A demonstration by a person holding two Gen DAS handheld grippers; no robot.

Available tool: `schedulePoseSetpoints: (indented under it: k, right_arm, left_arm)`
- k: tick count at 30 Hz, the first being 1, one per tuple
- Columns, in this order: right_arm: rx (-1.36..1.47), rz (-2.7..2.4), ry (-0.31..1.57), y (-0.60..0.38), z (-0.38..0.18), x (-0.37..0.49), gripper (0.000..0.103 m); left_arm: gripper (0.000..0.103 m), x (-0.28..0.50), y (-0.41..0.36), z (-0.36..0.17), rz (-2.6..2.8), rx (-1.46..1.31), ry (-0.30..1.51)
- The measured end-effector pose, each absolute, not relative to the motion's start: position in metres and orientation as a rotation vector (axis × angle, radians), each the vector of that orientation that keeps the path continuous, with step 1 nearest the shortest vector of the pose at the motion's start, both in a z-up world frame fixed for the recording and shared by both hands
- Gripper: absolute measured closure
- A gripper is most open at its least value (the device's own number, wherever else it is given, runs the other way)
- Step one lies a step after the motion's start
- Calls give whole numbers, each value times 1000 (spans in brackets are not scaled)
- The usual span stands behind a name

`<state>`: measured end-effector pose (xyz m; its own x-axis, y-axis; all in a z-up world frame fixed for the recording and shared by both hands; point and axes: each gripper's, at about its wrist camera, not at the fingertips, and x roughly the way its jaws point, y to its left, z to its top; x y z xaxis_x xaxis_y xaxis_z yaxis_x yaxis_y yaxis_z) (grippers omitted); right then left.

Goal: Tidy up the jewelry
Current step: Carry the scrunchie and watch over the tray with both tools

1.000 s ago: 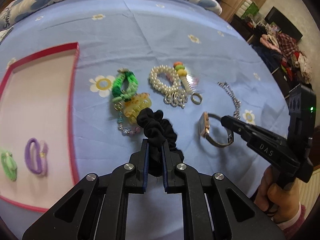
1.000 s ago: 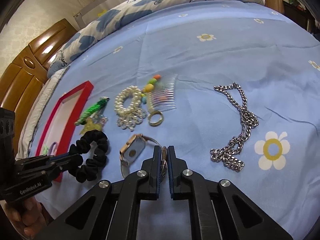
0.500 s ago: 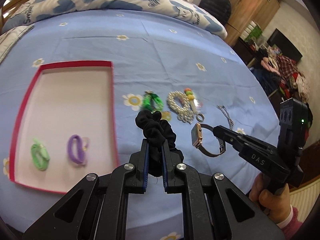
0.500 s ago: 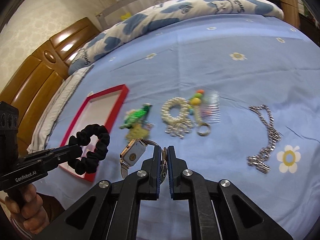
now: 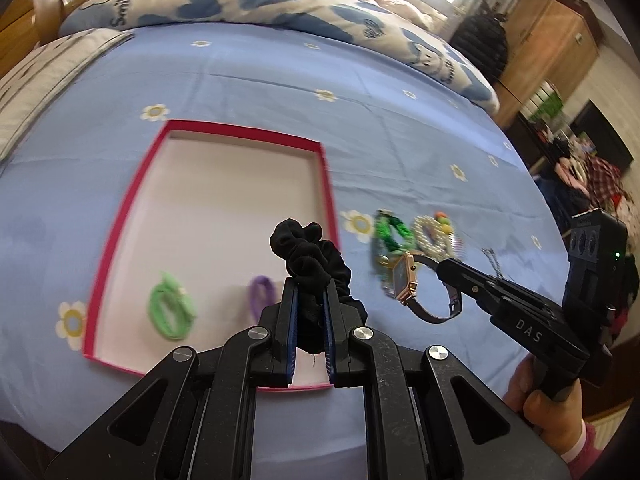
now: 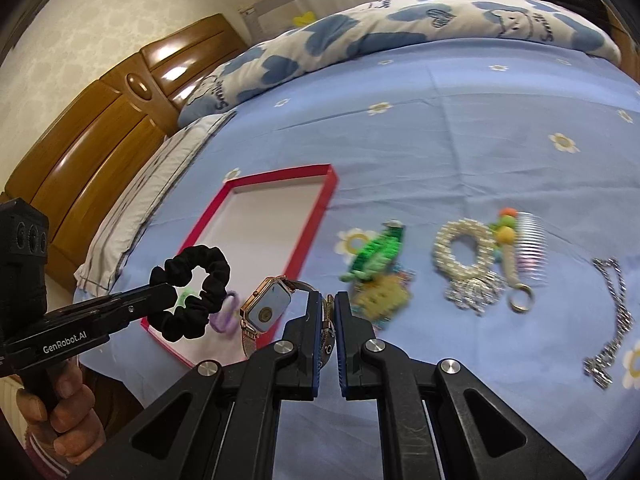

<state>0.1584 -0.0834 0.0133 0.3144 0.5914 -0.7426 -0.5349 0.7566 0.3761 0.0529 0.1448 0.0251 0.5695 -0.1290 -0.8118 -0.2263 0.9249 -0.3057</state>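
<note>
Left wrist view, item one: the left gripper [image 5: 310, 312] is clamping a black scrunchie [image 5: 308, 256], its loop sticking up past the fingertips and hanging above the near right part of the red-rimmed tray [image 5: 326, 184]. Item two: the right gripper [image 5: 442, 270] is pinching the strap of a square gold-cased watch [image 5: 404, 280], which is dangling in the air just outside the tray's right rim.

Already lying in the tray: a green hair tie [image 5: 170, 312] and a purple hair tie [image 5: 262, 296], both near the front edge.

Waiting on the blue bed sheet [image 6: 460, 128], right wrist view: a green woven bracelet [image 6: 378, 254], a yellow piece [image 6: 380, 300] just below it, a pearl bracelet [image 6: 464, 248], a beaded comb [image 6: 528, 240], and a silver chain [image 6: 616, 320] well apart to the right.

Handling advice, as a judgement: both items are looking ready for lowering into the tray. The scrunchie is soft and should be set on bare tray floor behind the two ties, not on top of them. The watch is hanging by its strap and likely swinging; it should be carried over the rim, lowered until the case is resting on the tray, then released. Keeping the two grippers apart is avoiding a tangle.
</note>
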Motion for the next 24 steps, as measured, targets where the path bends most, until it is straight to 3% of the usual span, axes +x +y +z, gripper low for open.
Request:
schedulePoseSetpoints:
  k: [24]
  right_arm:
    - [-18,831,1045,34,-21,186,97]
  left_arm:
    - [94,75,235,-14,199,-478,986]
